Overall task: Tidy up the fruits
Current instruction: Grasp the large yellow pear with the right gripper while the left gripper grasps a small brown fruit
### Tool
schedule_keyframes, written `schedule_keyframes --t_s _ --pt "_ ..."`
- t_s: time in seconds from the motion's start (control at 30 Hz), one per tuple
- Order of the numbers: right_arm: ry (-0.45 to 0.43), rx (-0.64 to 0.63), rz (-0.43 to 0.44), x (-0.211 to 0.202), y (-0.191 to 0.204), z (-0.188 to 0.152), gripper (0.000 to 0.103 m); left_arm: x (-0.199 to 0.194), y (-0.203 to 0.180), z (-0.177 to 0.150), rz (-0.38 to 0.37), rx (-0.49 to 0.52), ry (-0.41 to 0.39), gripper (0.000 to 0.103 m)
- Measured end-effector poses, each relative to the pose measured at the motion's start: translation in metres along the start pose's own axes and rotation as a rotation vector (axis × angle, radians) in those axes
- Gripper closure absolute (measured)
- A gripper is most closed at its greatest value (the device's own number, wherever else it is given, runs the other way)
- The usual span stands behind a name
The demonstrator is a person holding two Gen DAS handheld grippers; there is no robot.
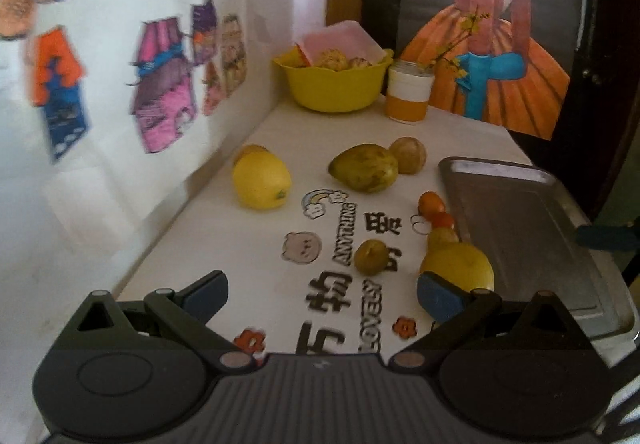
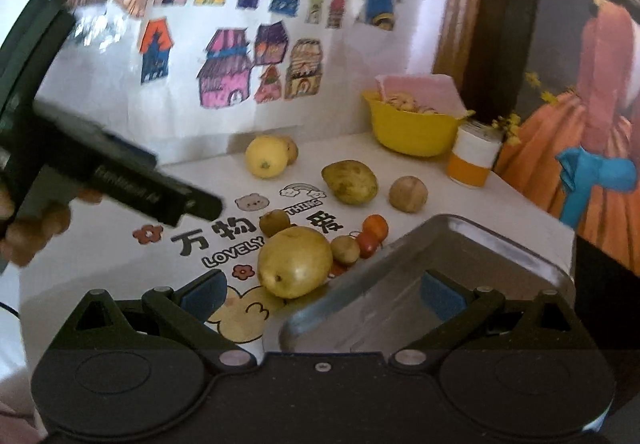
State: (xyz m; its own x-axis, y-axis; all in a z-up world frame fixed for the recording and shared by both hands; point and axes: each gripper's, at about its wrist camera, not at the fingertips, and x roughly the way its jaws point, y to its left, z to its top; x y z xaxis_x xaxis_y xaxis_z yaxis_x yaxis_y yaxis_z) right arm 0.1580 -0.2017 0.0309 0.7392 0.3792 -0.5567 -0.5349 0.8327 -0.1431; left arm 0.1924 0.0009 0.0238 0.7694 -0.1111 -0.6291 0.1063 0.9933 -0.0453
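Loose fruit lies on a white printed table mat. A lemon point(image 1: 262, 182) sits at the far left, a green-yellow pear-shaped fruit point(image 1: 364, 168) and a round brown fruit point(image 1: 408, 155) behind the middle. A small green fruit point(image 1: 372, 257) lies ahead of my left gripper point(image 1: 322, 296), which is open and holds nothing. Its right finger point(image 1: 440, 298) is close to a large yellow fruit point(image 1: 460, 264). My right gripper point(image 2: 322, 294) is open too, its right finger point(image 2: 442, 294) over the metal tray point(image 2: 360, 284), and the large yellow fruit point(image 2: 294, 262) is just ahead.
Small orange fruits point(image 2: 376, 228) lie along the metal tray point(image 1: 528, 228), which holds nothing. A yellow bowl point(image 1: 336, 88) with fruit and a pink lid stands at the back, an orange-and-white can point(image 1: 409, 92) beside it. A wall of drawings runs along the left. A hand point(image 2: 36, 228) holds the left gripper.
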Motion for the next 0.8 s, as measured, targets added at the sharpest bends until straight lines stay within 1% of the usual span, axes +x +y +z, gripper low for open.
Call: schedule_keyframes --t_s 0.07,0.1,0.17,0.23,0.33,0.5,0.53,0.57,0.6,0.63,0.7,0.73,0.8 --pt "0.017 -0.016 0.016 0.010 0.004 0.001 0.002 0.013 0.003 0.005 -0.026 0.000 0.011 0.001" --pt "0.024 -0.027 0.012 0.016 0.007 0.002 0.004 0.019 0.005 0.007 -0.053 -0.007 0.008 0.001" --pt "0.033 -0.043 -0.001 0.025 0.011 0.005 0.010 0.029 0.008 0.010 -0.082 -0.009 0.011 0.001" --pt "0.040 -0.042 -0.007 0.031 0.012 0.007 0.012 0.042 0.009 0.013 -0.086 -0.006 0.044 0.001" --pt "0.047 -0.018 -0.004 0.041 0.010 0.010 0.017 0.054 0.009 0.015 -0.104 -0.010 0.056 0.005" --pt "0.070 0.015 0.005 0.054 0.008 0.011 0.029 0.069 0.003 0.014 -0.155 0.012 0.087 0.021" --pt "0.072 0.015 0.006 0.056 0.009 0.012 0.032 0.073 0.002 0.013 -0.161 0.018 0.093 0.022" --pt "0.073 0.012 0.006 0.057 0.011 0.012 0.033 0.074 0.002 0.013 -0.164 0.020 0.094 0.024" --pt "0.074 0.009 0.007 0.059 0.012 0.012 0.033 0.075 0.001 0.012 -0.169 0.021 0.094 0.028" --pt "0.075 0.007 0.006 0.060 0.013 0.012 0.034 0.077 0.000 0.011 -0.173 0.022 0.093 0.029" --pt "0.082 0.003 0.000 0.064 0.014 0.012 0.035 0.077 -0.003 0.011 -0.169 0.041 0.080 0.037" --pt "0.086 0.004 -0.006 0.066 0.014 0.012 0.036 0.078 -0.004 0.011 -0.170 0.049 0.079 0.038" --pt "0.093 0.012 -0.010 0.069 0.014 0.013 0.038 0.078 -0.006 0.011 -0.172 0.062 0.076 0.045"
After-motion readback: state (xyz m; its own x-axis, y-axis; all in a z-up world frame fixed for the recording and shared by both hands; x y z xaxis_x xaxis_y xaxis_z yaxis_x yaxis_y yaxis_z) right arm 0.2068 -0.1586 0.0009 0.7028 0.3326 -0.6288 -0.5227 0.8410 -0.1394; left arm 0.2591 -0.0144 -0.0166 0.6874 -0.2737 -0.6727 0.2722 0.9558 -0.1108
